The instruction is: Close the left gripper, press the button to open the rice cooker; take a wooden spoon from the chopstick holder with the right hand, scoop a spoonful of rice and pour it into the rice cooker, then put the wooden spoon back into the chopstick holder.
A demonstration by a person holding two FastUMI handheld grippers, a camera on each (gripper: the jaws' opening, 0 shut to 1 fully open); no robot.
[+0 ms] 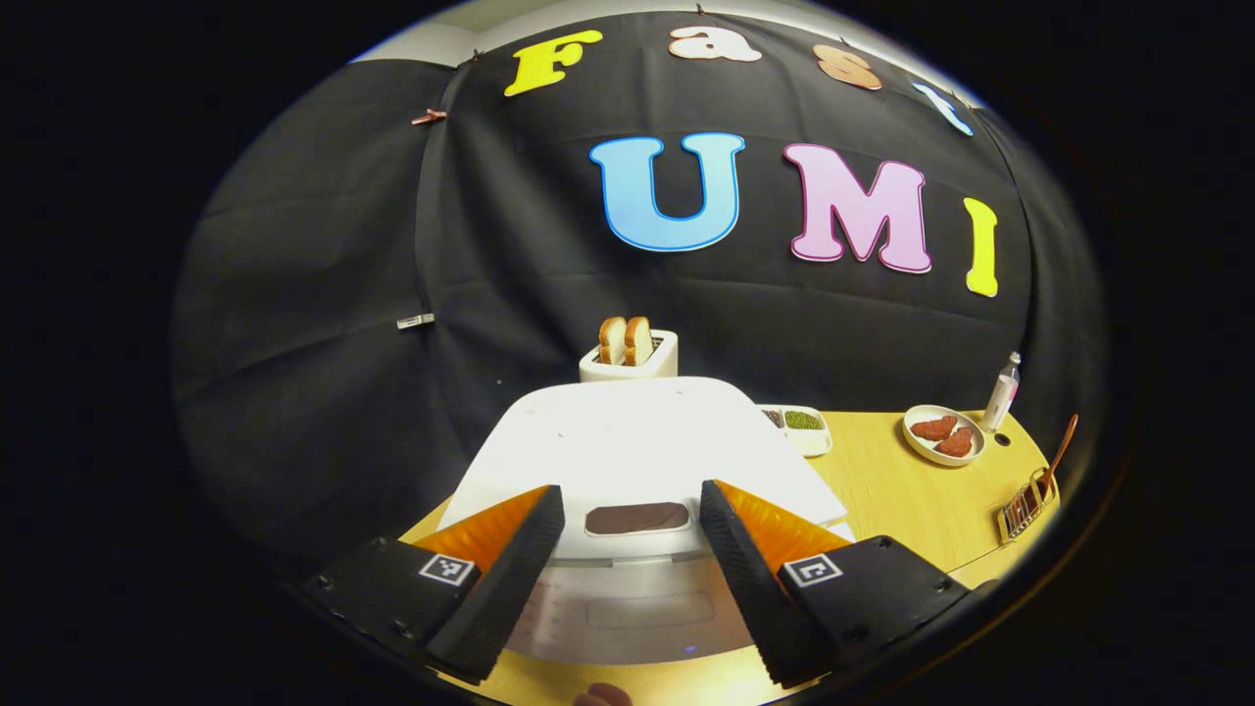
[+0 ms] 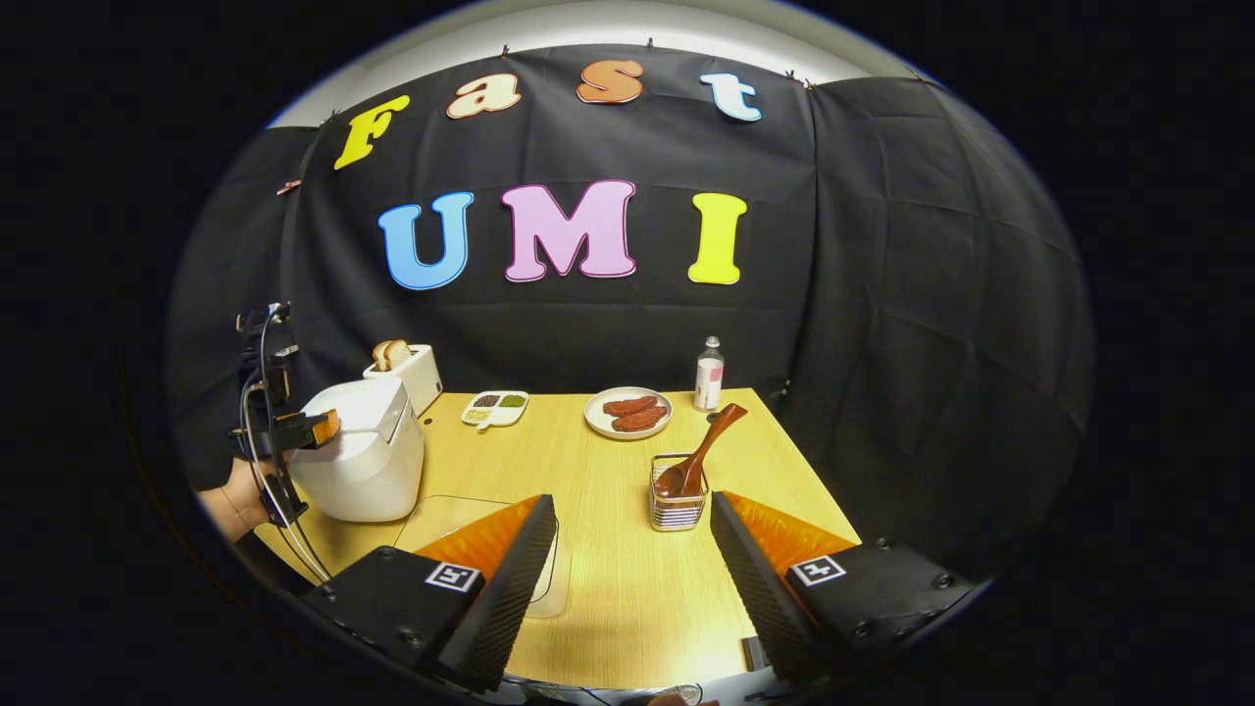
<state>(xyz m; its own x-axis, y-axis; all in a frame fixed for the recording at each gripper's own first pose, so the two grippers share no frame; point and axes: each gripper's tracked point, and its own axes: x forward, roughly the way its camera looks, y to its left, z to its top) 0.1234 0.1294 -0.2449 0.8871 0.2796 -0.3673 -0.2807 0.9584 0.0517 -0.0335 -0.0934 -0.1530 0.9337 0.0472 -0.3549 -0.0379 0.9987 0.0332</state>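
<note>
We hover our left gripper (image 1: 627,549) with jaws spread wide over the shut white rice cooker (image 1: 637,446) at the table's (image 2: 608,569) left edge, while our right gripper (image 2: 632,569), jaws also spread and empty, faces the wooden spoon (image 2: 701,456) leaning in its chopstick holder (image 2: 678,505).

The wooden table (image 2: 608,549) carried a rice cooker (image 2: 358,456) at nine o'clock, chopstick holder (image 2: 678,500) centrally (spoon inside), plate (image 2: 627,414) at twelve.
</note>
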